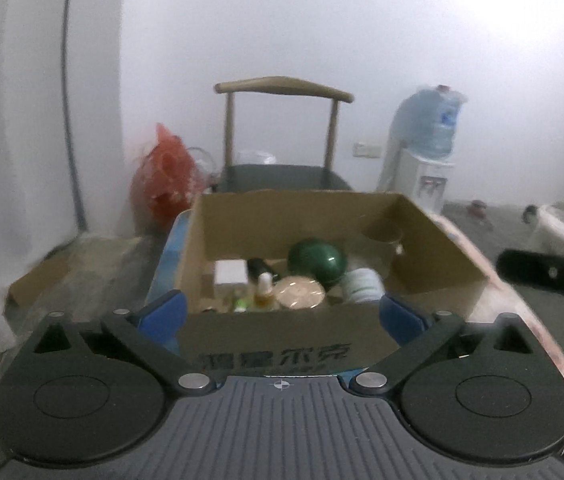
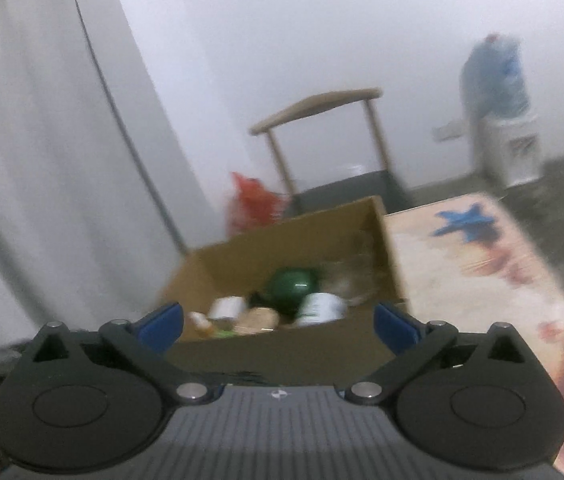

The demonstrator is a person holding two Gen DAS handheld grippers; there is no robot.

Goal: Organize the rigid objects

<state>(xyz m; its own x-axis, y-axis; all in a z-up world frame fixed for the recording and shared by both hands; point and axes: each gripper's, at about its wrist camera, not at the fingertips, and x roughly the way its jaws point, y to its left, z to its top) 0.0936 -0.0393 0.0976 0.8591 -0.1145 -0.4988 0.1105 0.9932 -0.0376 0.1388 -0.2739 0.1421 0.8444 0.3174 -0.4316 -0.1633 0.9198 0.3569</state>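
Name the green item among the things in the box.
The round dark-green ball, at the pile's back; the items around it are white, tan or amber.

Left gripper (image 1: 282, 312) and right gripper (image 2: 278, 322), identical in build. Each has a dark grey ribbed base plate marked at its front edge with a small white crosshair roundel. Two black rounded housings flank the plate, each with a raised disc and a triangular cut-out. Black link bars, pinned with silver round-head bolts, run forward to blue fingertips (image 1: 164, 312) (image 2: 162, 320). A further black gripper part (image 1: 550, 274) shows at the left view's right edge.
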